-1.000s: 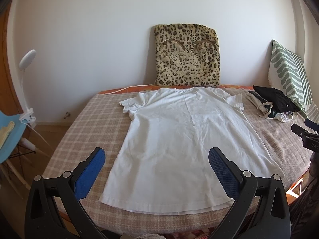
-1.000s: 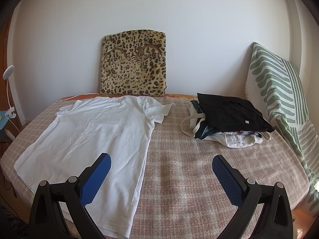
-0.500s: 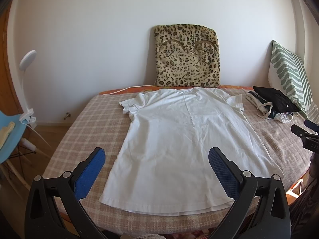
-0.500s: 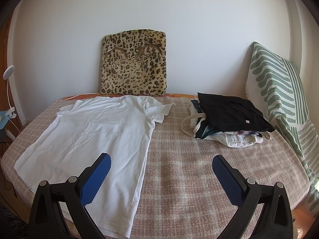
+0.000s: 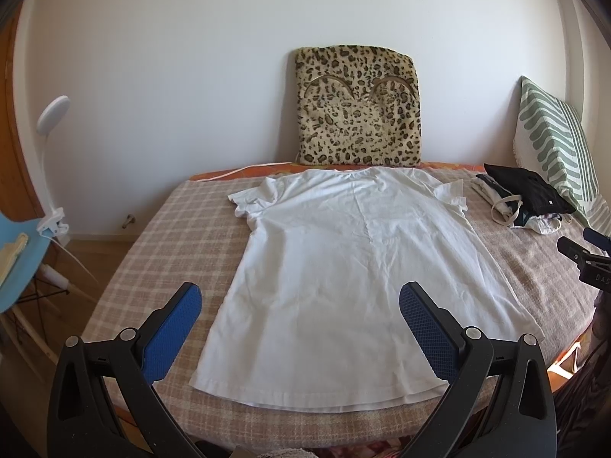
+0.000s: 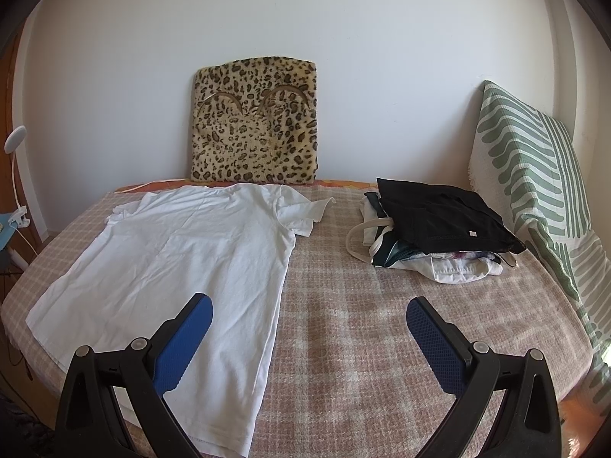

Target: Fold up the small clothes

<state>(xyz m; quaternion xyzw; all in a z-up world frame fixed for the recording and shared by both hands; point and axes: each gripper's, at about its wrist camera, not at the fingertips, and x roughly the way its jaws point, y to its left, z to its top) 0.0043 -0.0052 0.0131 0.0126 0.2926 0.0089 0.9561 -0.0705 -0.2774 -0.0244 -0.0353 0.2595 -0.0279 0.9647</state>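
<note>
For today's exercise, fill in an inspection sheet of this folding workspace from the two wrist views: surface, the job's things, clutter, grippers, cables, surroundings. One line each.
Surface: bed with pink-and-cream checked blanket, flat.
Job's things: white short-sleeved T-shirt spread flat, unfolded, hem toward the cameras, collar toward the wall.
Clutter: pile of clothes topped by a black garment, right of the shirt and apart from it.
Grippers: left gripper open above the shirt's hem; right gripper open above the shirt's right edge and blanket; neither holds anything.
Cables: white cord along the bed's far edge.
Surroundings: leopard-print cushion against white wall; green-and-white striped pillow; white clip lamp; blue chair.
</note>
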